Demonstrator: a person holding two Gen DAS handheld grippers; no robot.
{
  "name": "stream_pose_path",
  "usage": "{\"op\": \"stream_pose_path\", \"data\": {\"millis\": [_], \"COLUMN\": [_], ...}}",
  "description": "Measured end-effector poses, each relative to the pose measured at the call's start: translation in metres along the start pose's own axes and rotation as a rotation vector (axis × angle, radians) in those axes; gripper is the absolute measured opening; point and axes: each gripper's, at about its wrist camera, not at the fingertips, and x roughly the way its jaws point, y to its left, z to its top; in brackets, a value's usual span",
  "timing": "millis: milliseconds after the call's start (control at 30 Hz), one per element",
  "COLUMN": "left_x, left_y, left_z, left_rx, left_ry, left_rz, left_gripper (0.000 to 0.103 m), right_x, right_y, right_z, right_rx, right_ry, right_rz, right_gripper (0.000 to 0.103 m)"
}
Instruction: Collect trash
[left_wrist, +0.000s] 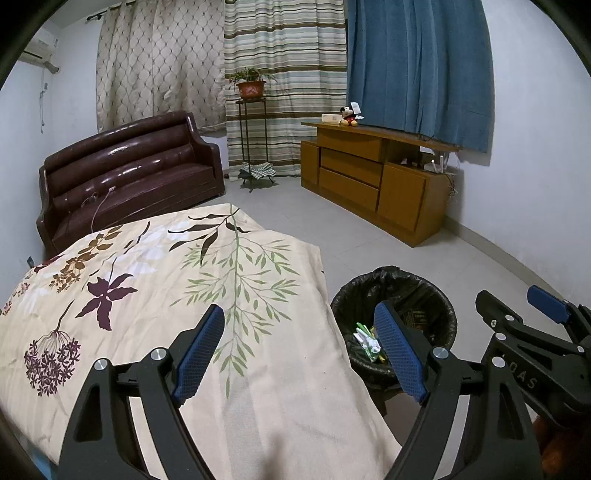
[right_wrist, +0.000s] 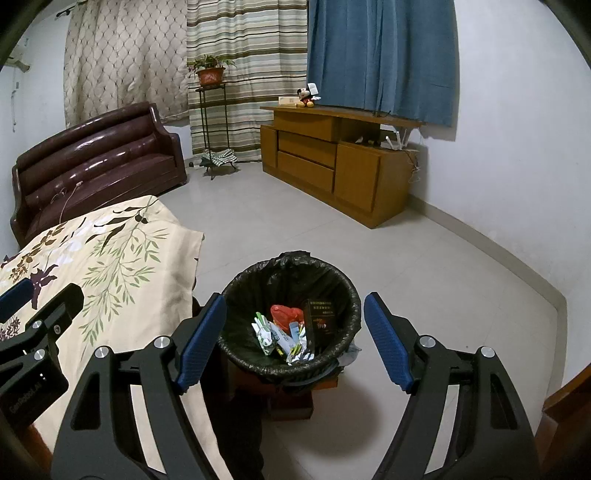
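A round bin lined with a black bag (right_wrist: 332, 280) stands on the tiled floor beside the bed. Inside it lie white and green wrappers (right_wrist: 275, 338), a red wrapper (right_wrist: 286, 314) and a dark box (right_wrist: 320, 321). My right gripper (right_wrist: 295, 332) hangs open above the bin with nothing between its blue pads. My left gripper (left_wrist: 299, 350) is open over the flowered bedspread (left_wrist: 147, 280), holding nothing. The bin (left_wrist: 417, 291) shows at the right of the left wrist view, with the right gripper (left_wrist: 524, 321) over it.
A dark brown leather sofa (right_wrist: 99, 158) stands behind the bed. A wooden cabinet (right_wrist: 332, 162) with a plush toy (right_wrist: 306, 96) lines the far wall. A potted plant (right_wrist: 209, 74) sits on a metal stand before the curtains. A low red-brown block (right_wrist: 291, 397) lies under the bin.
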Motion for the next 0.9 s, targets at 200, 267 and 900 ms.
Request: {"op": "stream_pose_path", "data": {"millis": [200, 267, 900], "left_x": [-0.001, -0.001, -0.0021], "left_y": [-0.0002, -0.0008, -0.0027], "left_z": [-0.0005, -0.0008, -0.0015], "left_rx": [-0.002, -0.002, -0.004], "left_ry": [0.003, 0.002, 0.006], "left_rz": [-0.002, -0.001, -0.004], "left_gripper": [0.081, 0.081, 0.081], "right_x": [-0.0003, -0.0002, 0.0003], "right_y": [-0.0005, -0.0004, 0.0003], "right_z": [-0.0001, -0.0001, -0.0004], "right_rx": [-0.001, 0.001, -0.002], "right_ry": [-0.001, -0.001, -0.001], "right_rz": [-0.001, -0.001, -0.002], "right_gripper": [0.075, 0.075, 0.075]}}
